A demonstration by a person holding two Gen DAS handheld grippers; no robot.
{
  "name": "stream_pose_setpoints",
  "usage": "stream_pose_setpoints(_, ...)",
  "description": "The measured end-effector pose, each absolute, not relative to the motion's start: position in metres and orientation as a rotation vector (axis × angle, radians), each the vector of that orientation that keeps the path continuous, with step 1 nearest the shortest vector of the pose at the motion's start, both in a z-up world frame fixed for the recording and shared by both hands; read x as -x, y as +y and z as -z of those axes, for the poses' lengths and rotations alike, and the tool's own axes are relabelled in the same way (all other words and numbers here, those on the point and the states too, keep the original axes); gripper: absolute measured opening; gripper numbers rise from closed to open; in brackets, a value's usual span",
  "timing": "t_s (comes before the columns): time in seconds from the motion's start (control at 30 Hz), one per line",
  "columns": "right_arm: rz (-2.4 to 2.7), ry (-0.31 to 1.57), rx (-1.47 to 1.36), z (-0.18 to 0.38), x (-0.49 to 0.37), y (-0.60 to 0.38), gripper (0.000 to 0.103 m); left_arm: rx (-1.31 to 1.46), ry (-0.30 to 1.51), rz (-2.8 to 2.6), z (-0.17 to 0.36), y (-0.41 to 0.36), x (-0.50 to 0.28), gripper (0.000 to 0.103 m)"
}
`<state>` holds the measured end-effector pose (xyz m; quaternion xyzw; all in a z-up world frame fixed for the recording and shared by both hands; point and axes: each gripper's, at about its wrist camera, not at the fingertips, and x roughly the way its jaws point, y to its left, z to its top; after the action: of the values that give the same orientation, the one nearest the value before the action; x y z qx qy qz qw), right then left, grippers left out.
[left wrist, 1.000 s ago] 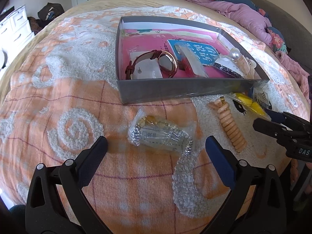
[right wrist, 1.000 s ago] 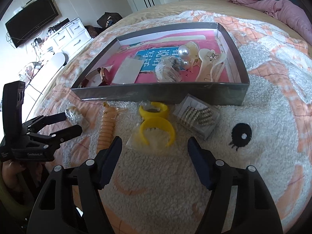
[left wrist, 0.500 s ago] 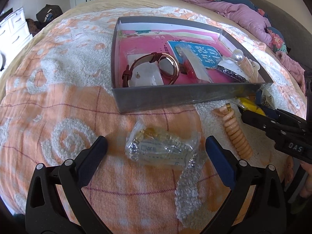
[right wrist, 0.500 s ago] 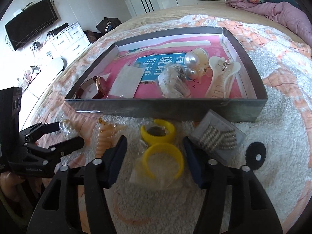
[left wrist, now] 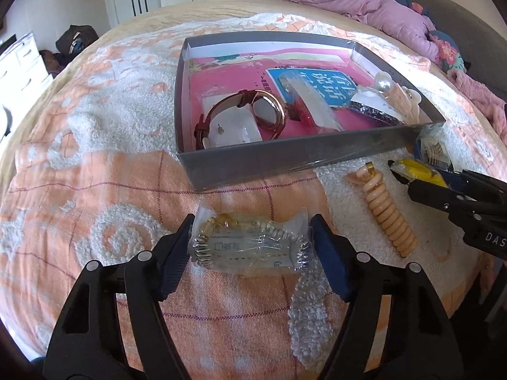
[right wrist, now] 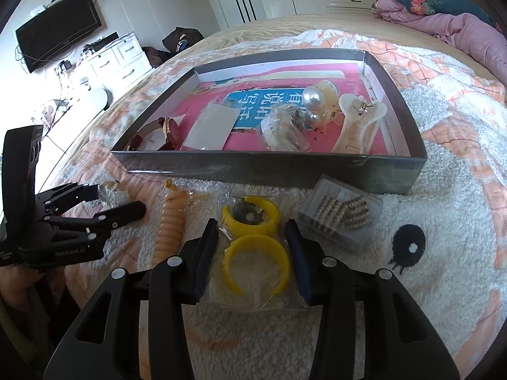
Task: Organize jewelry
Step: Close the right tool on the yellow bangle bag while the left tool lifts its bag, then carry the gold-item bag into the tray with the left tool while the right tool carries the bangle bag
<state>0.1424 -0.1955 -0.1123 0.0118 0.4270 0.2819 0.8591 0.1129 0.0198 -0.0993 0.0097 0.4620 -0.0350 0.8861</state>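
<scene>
A grey tray [left wrist: 285, 158] [right wrist: 253, 171] on the bed holds a brown watch [left wrist: 253, 110], pearl clips [right wrist: 320, 101] and a white claw clip [right wrist: 358, 126]. My left gripper [left wrist: 252, 247] has its jaws closed against both ends of a clear bag with a bracelet [left wrist: 250, 243] lying on the blanket. My right gripper [right wrist: 253, 247] has its jaws closed against the sides of a clear bag with two yellow hoop earrings [right wrist: 253, 237]. The right gripper also shows in the left wrist view [left wrist: 412, 177].
A peach spiral hair tie [left wrist: 386, 212] [right wrist: 172, 221] lies between the two bags. A clear box of pearl hairpins [right wrist: 340, 215] sits right of the yellow earrings. A purple duvet [left wrist: 396, 15] is piled at the bed's far end.
Both grippers moved forward and down over their bags and narrowed from wide open until the jaws meet the bags' sides.
</scene>
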Motion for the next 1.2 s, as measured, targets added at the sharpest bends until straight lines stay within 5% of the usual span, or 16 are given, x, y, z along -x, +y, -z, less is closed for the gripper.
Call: stream_pose_setpoints(1.2, -0.711, 0.723, -0.032, 0.026, -0.097, -0.204, 0.042, -0.013, 0.782, 0.124, 0.003, 0.014, -0.074, 0.062)
